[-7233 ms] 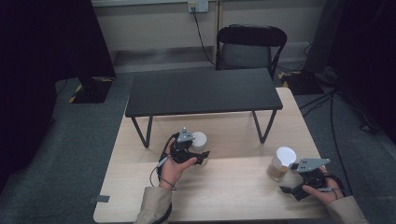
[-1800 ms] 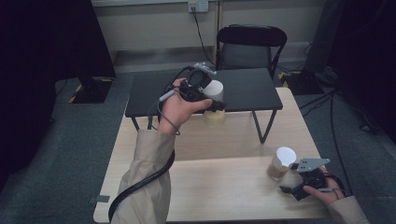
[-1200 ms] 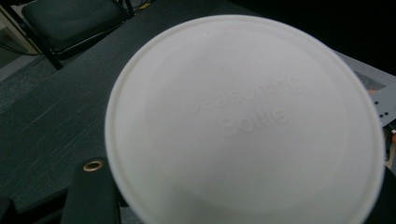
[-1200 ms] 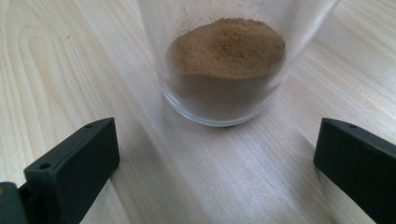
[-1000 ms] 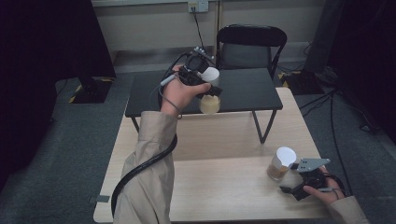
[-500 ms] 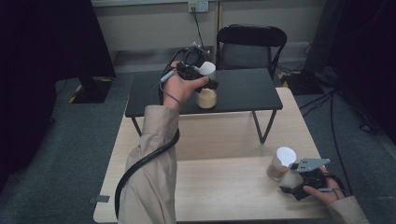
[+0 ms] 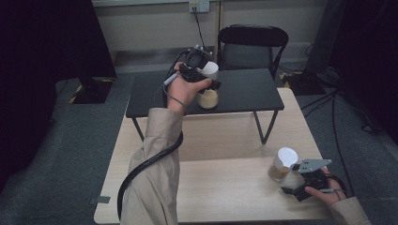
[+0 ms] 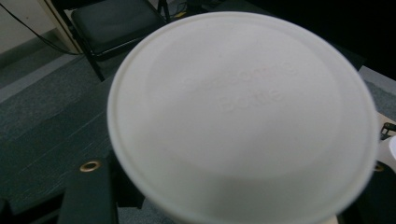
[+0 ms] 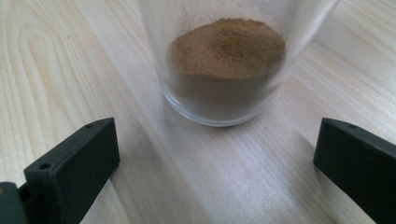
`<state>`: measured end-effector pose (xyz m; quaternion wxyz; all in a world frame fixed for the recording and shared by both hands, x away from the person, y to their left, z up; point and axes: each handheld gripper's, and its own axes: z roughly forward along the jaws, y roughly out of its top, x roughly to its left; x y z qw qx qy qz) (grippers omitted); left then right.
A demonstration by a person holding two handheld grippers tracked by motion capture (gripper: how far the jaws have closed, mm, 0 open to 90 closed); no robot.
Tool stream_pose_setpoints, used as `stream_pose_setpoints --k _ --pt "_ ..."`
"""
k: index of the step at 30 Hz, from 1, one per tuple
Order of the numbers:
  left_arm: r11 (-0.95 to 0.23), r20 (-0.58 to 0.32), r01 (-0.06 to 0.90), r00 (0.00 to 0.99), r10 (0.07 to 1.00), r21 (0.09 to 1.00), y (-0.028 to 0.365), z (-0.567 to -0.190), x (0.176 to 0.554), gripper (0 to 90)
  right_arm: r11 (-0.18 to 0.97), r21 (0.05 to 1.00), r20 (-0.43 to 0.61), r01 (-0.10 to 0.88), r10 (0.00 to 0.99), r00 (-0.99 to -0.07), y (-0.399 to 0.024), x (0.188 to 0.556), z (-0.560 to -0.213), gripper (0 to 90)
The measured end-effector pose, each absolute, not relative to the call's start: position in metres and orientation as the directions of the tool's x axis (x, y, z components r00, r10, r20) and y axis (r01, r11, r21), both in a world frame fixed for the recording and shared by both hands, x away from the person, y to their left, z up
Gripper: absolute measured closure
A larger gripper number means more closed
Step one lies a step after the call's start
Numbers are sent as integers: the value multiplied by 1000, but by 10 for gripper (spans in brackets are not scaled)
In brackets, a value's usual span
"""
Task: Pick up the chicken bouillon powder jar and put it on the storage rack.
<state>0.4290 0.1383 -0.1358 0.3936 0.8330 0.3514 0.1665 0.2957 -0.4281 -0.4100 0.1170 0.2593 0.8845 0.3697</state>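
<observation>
A jar of pale powder (image 7: 207, 98) with a white lid (image 7: 210, 69) stands on the low black table (image 7: 248, 91). My left gripper (image 7: 211, 84) is around its upper part. Its jaws have just been opening a little, and the jar is still between them. That lid (image 8: 243, 116) sits close in front of the left gripper view and hides the jaws. A second jar, with brown powder (image 7: 283, 164) and a white lid, stands on the wooden table (image 7: 225, 140). My right gripper (image 7: 293, 187) rests just behind it, open, its jaws spread wide in front of the glass (image 9: 224, 60).
A black chair (image 7: 251, 47) stands behind the black table. The black table straddles the far half of the wooden one. Cables trail on the grey floor at the right (image 7: 347, 108), and a wall socket is at the back (image 7: 198, 5).
My left gripper carried the pale jar from the near wooden table up to the black table and set it down there. The right gripper and the brown jar have not moved.
</observation>
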Motion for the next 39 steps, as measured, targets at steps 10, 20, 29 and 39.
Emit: stream_pose_setpoints --k 10,20,29,39 --pt "-406 -7 459 669 743 791 138 -145 422 148 592 715 -15 373 545 -838 -428 296 -410 0" --pt "-377 -19 469 647 763 799 144 -150 409 37 592 715 -15 373 545 -838 -428 296 -410 0" --pt "-360 -46 458 667 744 813 151 -165 400 13 592 715 -16 372 545 -838 -428 296 -410 0" --pt "-360 -43 437 682 730 824 154 -175 389 16 592 715 -15 372 546 -838 -428 296 -410 0"
